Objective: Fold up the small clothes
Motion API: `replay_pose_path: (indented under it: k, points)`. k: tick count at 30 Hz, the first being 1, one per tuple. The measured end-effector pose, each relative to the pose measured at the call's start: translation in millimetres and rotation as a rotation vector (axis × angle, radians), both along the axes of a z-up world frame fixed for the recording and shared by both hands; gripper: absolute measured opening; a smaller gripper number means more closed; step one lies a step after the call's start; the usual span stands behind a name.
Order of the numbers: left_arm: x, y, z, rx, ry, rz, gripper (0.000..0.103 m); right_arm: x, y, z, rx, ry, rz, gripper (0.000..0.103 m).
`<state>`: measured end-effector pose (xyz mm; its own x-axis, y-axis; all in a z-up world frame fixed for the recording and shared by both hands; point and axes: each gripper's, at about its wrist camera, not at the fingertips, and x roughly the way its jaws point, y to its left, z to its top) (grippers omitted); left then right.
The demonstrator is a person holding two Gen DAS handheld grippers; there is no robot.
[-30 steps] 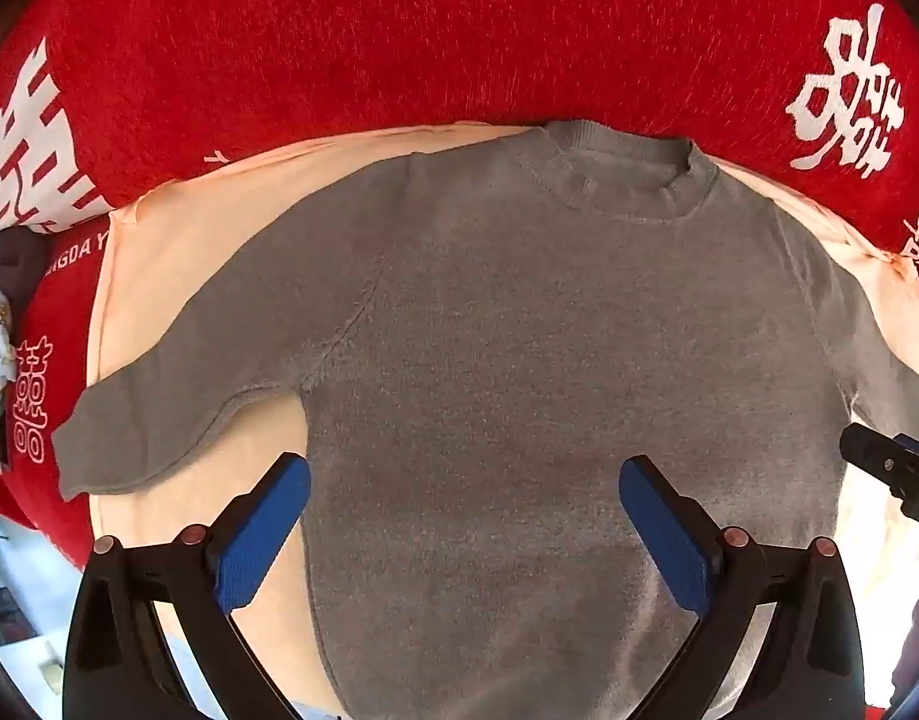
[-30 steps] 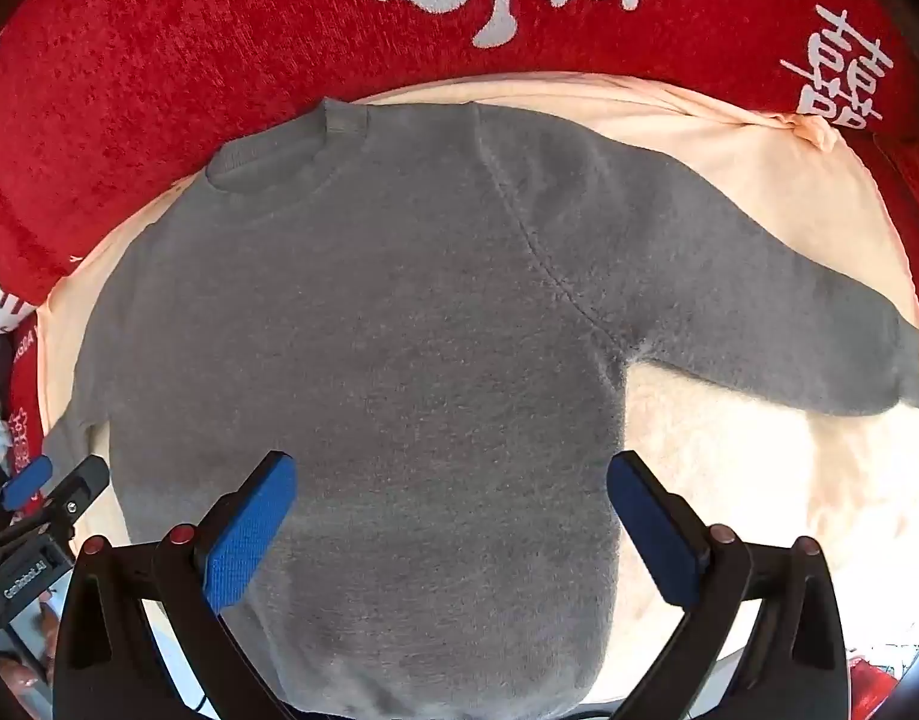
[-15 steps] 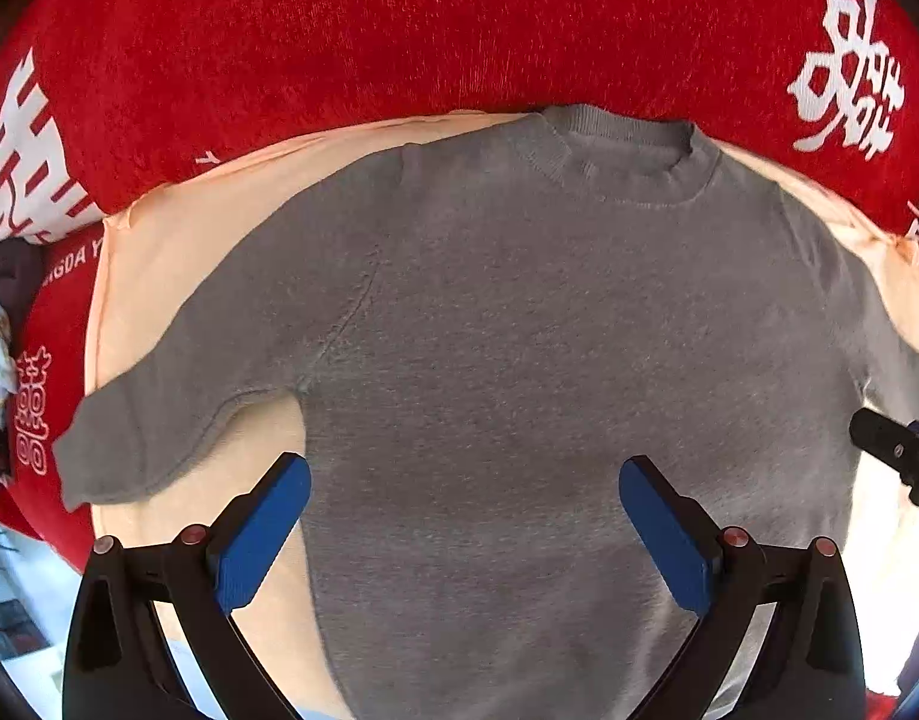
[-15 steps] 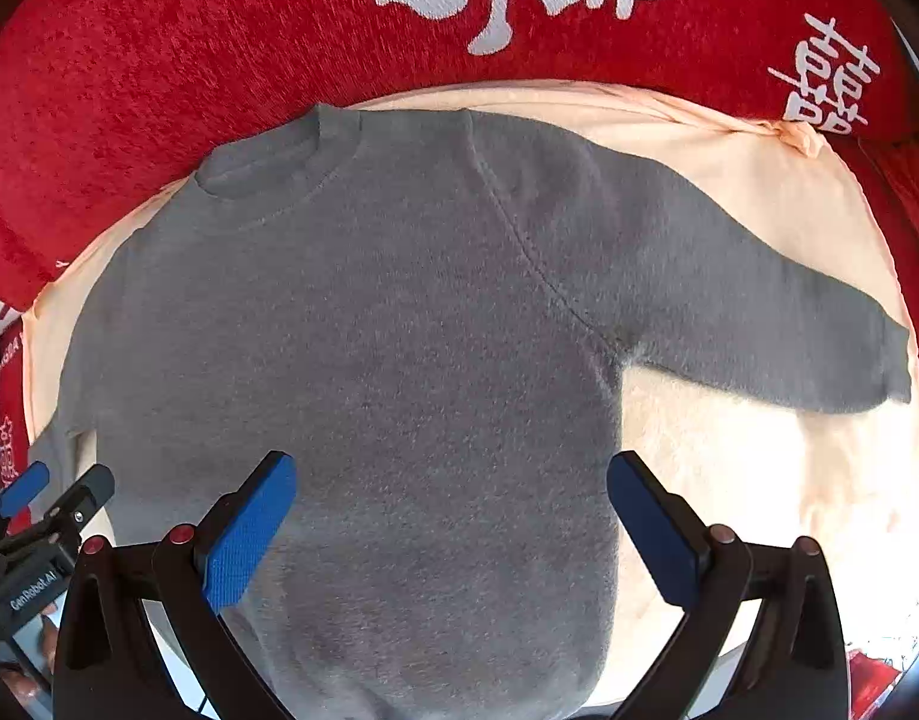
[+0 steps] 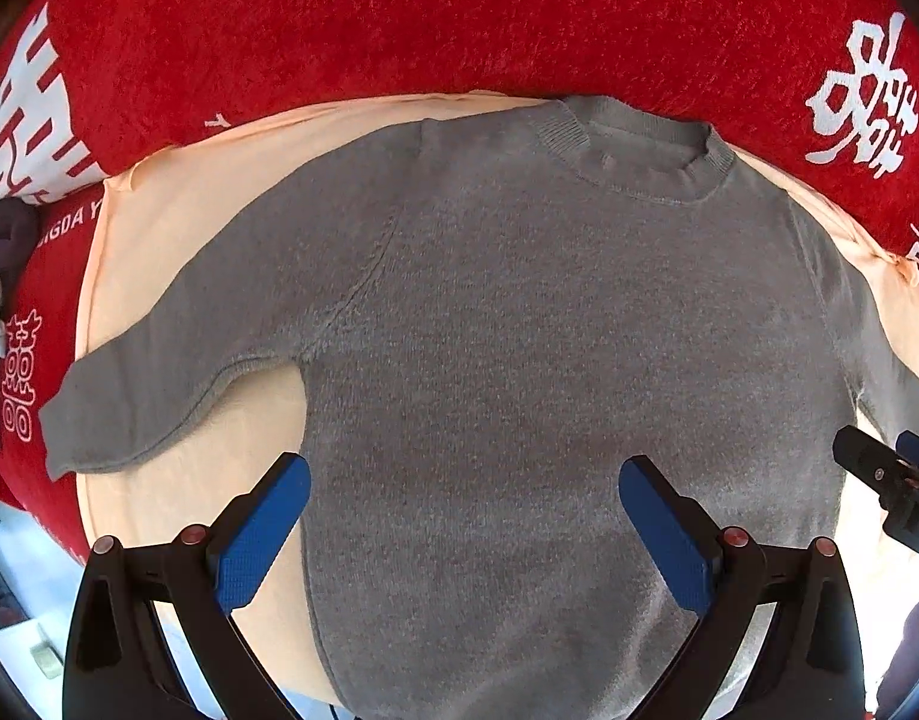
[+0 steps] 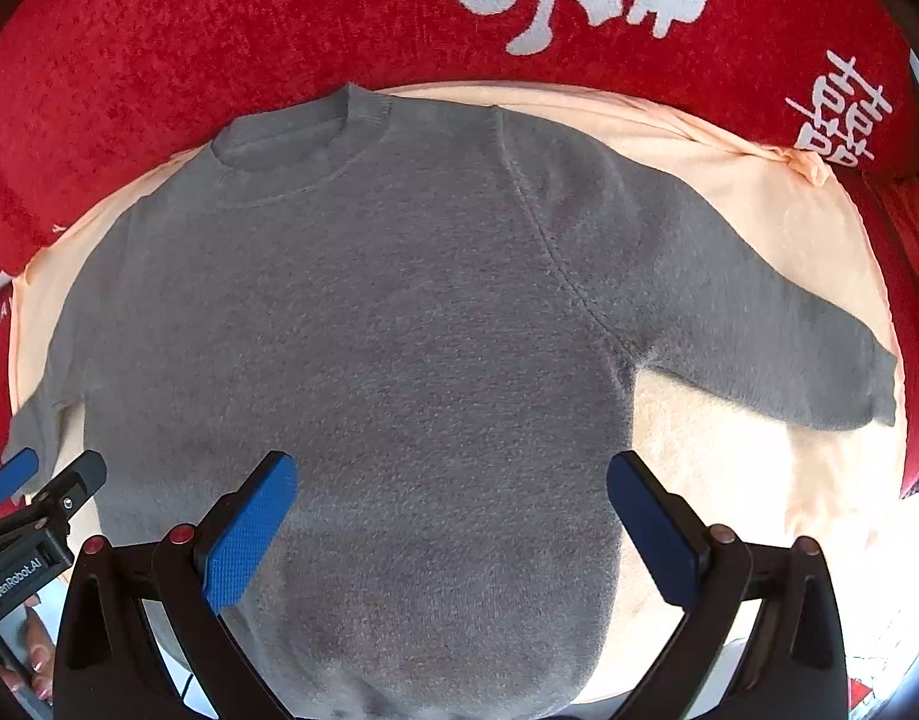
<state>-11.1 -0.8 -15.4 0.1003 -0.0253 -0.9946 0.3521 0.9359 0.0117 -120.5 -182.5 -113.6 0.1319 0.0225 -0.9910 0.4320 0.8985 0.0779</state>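
A small grey knit sweater (image 5: 519, 360) lies flat, front up, on a peach cloth (image 5: 159, 228), collar at the far side, both sleeves spread out. In the right wrist view the sweater (image 6: 369, 360) shows its right sleeve stretched to the right. My left gripper (image 5: 465, 516) is open and empty above the sweater's lower left body. My right gripper (image 6: 453, 510) is open and empty above the lower right body. The right gripper's tip shows at the right edge of the left wrist view (image 5: 885, 480); the left gripper shows at the left edge of the right wrist view (image 6: 33, 492).
A red plush blanket with white characters (image 5: 459, 18) surrounds the peach cloth on the far side and both sides; it also shows in the right wrist view (image 6: 219, 30). Dark and white items (image 5: 3, 240) lie at the far left edge.
Both grippers have shifted slightly over the sweater; the view has drifted a little. The sweater has not moved and both grippers stay open.
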Motion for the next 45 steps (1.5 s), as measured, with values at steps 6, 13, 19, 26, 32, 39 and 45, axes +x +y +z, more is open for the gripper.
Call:
replay_pose_path:
  k: [6, 13, 19, 26, 32, 39, 45]
  points:
    - [-2.9, -1.0, 0.9, 0.003, 0.006, 0.009, 0.103, -0.6, 1.8, 2.6, -0.009, -0.006, 0.013, 0.103]
    - [-6.1, 1.5, 0.5, 0.011, 0.010, 0.013, 0.103, -2.2, 2.6, 4.9, -0.009, -0.009, 0.020, 0.103]
    - [-8.5, 0.2, -0.1, 0.012, 0.015, 0.019, 0.103, -1.7, 2.7, 5.2, -0.008, -0.009, 0.021, 0.103]
    - [-9.2, 1.0, 0.9, 0.015, 0.016, 0.024, 0.103, -2.2, 2.8, 5.5, -0.010, -0.008, 0.025, 0.103]
    - [-10.4, 1.2, 1.1, 0.019, 0.015, 0.024, 0.103, -2.8, 4.4, 7.4, -0.012, -0.010, 0.028, 0.103]
    - [-13.5, 1.7, -0.5, 0.022, 0.018, 0.026, 0.103, -4.8, 5.2, 7.6, -0.014, -0.010, 0.032, 0.103]
    - [-14.4, 0.9, -0.7, 0.027, 0.015, 0.024, 0.103, -5.4, 5.8, 6.5, -0.010, -0.006, 0.035, 0.103]
